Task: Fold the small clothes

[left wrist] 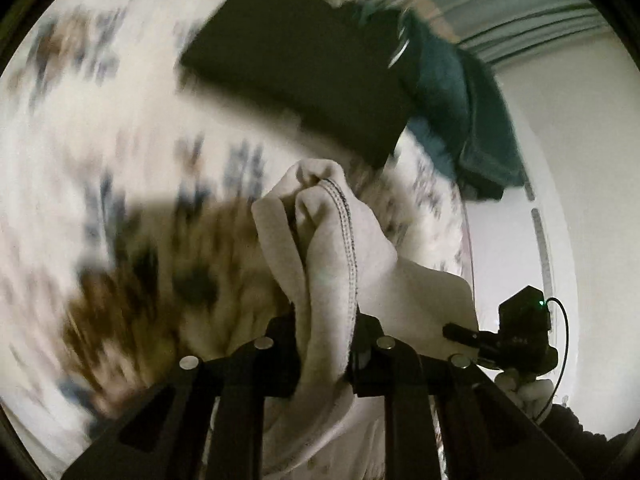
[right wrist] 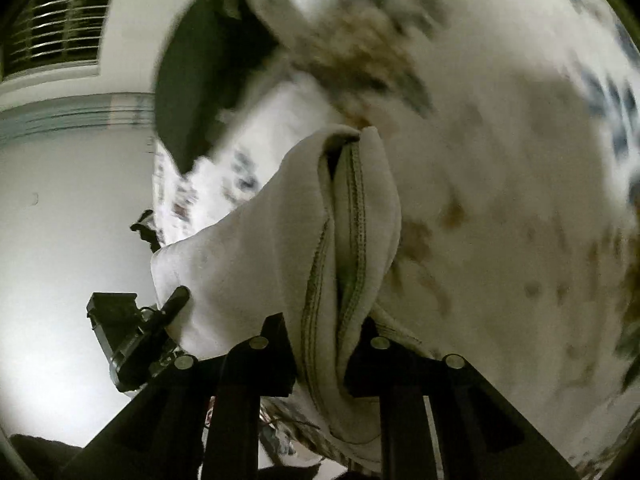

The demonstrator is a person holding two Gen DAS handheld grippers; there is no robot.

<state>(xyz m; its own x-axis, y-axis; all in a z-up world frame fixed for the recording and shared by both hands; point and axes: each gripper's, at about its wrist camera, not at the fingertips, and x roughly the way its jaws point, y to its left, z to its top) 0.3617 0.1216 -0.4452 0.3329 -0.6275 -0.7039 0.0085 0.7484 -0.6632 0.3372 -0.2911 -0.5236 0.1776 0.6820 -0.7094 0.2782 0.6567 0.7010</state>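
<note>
A small pale pink garment [left wrist: 332, 248] with a stitched hem is bunched between the fingers of my left gripper [left wrist: 324, 356], which is shut on it. The same garment [right wrist: 280, 248] is pinched at another hem edge by my right gripper [right wrist: 320, 360], also shut on it. The cloth hangs stretched between the two grippers, lifted above a white floral bedsheet [left wrist: 80, 140]. The right gripper [left wrist: 520, 336] shows at the right in the left wrist view, and the left gripper [right wrist: 128, 340] shows at lower left in the right wrist view.
A folded black garment [left wrist: 304, 60] lies on the sheet, with a dark teal cloth [left wrist: 460, 108] beside it near the bed's edge. The black garment also shows in the right wrist view [right wrist: 200, 80]. A white wall [right wrist: 60, 200] and a louvred window [right wrist: 60, 20] lie beyond the bed.
</note>
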